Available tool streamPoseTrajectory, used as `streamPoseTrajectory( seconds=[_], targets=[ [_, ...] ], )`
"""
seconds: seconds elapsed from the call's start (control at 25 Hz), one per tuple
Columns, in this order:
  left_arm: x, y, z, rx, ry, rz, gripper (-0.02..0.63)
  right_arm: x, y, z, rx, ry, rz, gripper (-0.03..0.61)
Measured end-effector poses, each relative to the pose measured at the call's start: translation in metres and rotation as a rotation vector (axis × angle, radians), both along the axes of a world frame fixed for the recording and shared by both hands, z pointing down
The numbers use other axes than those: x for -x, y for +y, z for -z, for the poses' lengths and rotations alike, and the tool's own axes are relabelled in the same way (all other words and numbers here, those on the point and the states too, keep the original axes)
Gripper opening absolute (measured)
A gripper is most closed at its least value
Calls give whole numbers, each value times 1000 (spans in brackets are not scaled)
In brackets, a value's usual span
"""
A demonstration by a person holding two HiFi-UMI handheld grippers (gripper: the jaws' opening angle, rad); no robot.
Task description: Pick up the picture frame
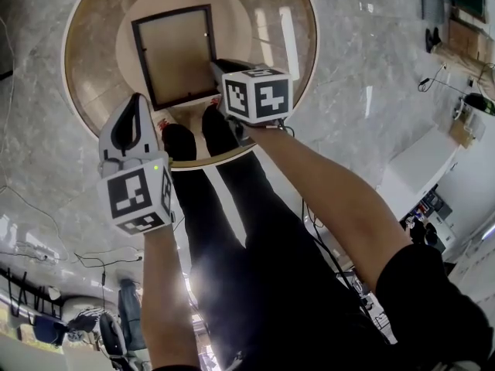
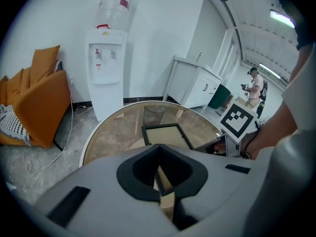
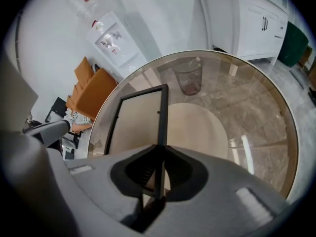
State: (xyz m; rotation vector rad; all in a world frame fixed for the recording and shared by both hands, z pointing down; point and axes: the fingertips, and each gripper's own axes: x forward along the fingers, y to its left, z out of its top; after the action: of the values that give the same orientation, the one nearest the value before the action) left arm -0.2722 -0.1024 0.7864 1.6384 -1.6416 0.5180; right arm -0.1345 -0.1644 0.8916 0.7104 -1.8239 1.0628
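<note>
A black picture frame [image 1: 174, 52] with a beige inside lies flat on the round glass table [image 1: 290, 37]. My right gripper [image 1: 216, 68] is at the frame's near right corner, and its marker cube sits above the table's near edge. In the right gripper view the frame's [image 3: 140, 120] thin right edge runs straight into the right gripper [image 3: 160, 151], whose jaws are closed on it. My left gripper [image 1: 138, 100] hovers over the table's near left rim, shut and empty. In the left gripper view the frame [image 2: 165, 135] lies just ahead of the left gripper [image 2: 159, 151].
Through the glass I see the person's shoes [image 1: 193, 137] and a mesh waste bin [image 3: 188, 78]. A water dispenser [image 2: 108, 68], an orange chair [image 2: 34, 102] and a white cabinet [image 2: 192, 83] stand beyond the table. Another person [image 2: 255, 85] stands far off. Cables [image 1: 100, 261] trail on the floor.
</note>
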Motion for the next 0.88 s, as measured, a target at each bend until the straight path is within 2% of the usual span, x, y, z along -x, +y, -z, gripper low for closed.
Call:
streamPoseTrajectory(
  seconds=[0.28,0.36,0.52,0.56,0.64,0.76,0.88],
  targets=[
    [9,6,-11,18,54,40,14,-1,2,0,83,-148,-7,41],
    [3,6,-15,20,108,43,14,-4,3,0,117,-191,-31,41],
    [-13,5,-25,30,239,26,15,-7,4,-3,140,-209,-45,41],
    [-14,4,-26,26,246,26,30,-6,4,-3,143,-214,-47,41],
    [-16,4,-27,18,252,39,106,-6,4,-3,148,-230,-51,41],
    [-18,4,-32,31,289,55,145,-5,5,-3,155,-253,-41,41],
    [-20,2,-38,56,358,59,155,-4,4,-2,167,-290,-27,43]
  ],
)
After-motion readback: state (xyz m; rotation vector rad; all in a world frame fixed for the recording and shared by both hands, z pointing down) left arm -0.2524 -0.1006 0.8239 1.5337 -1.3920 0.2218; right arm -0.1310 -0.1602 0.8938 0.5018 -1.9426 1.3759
